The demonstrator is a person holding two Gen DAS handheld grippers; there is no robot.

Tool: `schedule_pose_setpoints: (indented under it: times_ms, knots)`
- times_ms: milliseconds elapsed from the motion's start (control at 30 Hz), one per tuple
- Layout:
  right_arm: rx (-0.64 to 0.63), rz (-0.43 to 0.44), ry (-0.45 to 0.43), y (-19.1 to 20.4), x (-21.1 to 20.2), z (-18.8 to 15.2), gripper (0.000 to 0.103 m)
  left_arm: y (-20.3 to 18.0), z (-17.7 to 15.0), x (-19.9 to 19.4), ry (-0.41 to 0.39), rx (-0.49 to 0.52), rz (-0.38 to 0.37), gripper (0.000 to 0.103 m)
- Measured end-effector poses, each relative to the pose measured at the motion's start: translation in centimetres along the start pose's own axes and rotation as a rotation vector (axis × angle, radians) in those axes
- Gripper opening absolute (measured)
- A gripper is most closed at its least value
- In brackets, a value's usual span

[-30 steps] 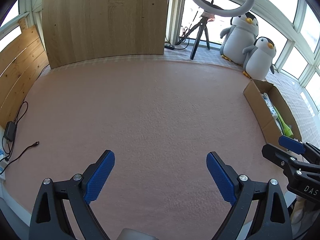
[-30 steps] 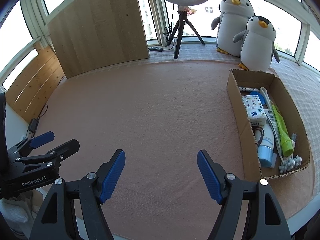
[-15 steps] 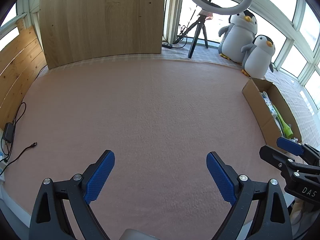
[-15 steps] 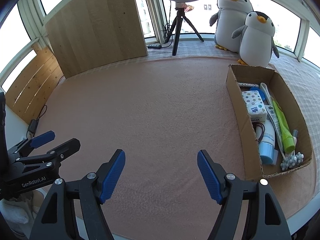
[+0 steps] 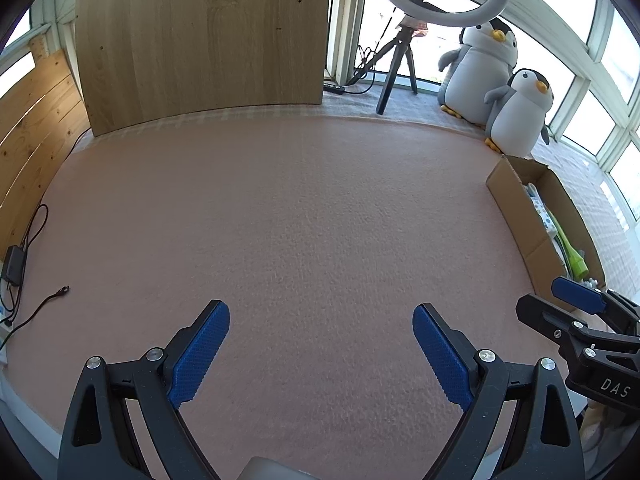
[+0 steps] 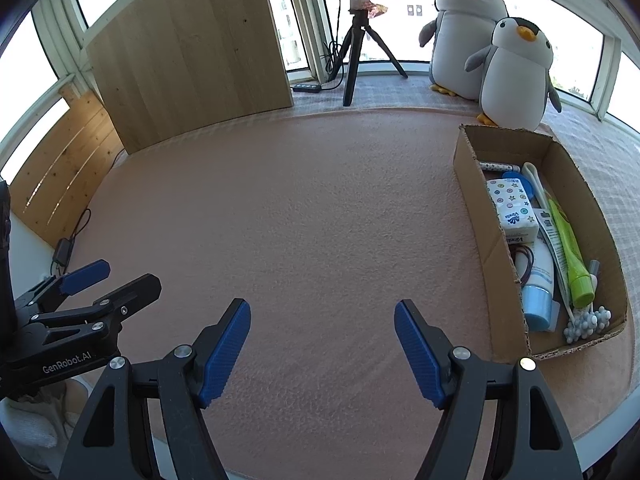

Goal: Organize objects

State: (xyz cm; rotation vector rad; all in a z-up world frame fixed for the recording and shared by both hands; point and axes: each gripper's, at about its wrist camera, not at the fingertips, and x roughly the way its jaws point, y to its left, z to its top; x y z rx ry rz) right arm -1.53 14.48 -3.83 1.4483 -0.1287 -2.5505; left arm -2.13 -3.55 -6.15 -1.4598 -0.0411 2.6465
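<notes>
A cardboard box [image 6: 472,200] lies at the right of the pink mat [image 6: 320,208]. Inside it are a tissue pack [image 6: 512,204], a green tube [image 6: 570,248], a blue-capped tube [image 6: 538,284], a white spoon and cotton swabs [image 6: 584,320]. The same cardboard box [image 5: 516,216] shows at the right of the left wrist view. My left gripper [image 5: 320,332] hangs open over the near mat, holding nothing. My right gripper [image 6: 322,332] is open too, left of the box's near end. Each gripper shows at the edge of the other's view.
Two plush penguins [image 6: 488,48] stand behind the box. A ring light on a tripod [image 6: 354,52] and a wooden board [image 6: 188,56] stand at the back. A power adapter with cables [image 5: 14,264] lies at the mat's left edge.
Both grippers have drawn back and tilted a little, so the penguins and box sit slightly lower and nearer the middle. Both stay open and hold nothing.
</notes>
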Motion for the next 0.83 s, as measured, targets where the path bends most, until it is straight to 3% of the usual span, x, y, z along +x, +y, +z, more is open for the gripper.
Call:
schedule_pose_setpoints:
  times_ms: [833]
  knots:
    - [0.008,-0.002,0.046,-0.3,2.0,0.4,0.071,0.2,0.2,2.8,0.037,0.003,0.009,0.096]
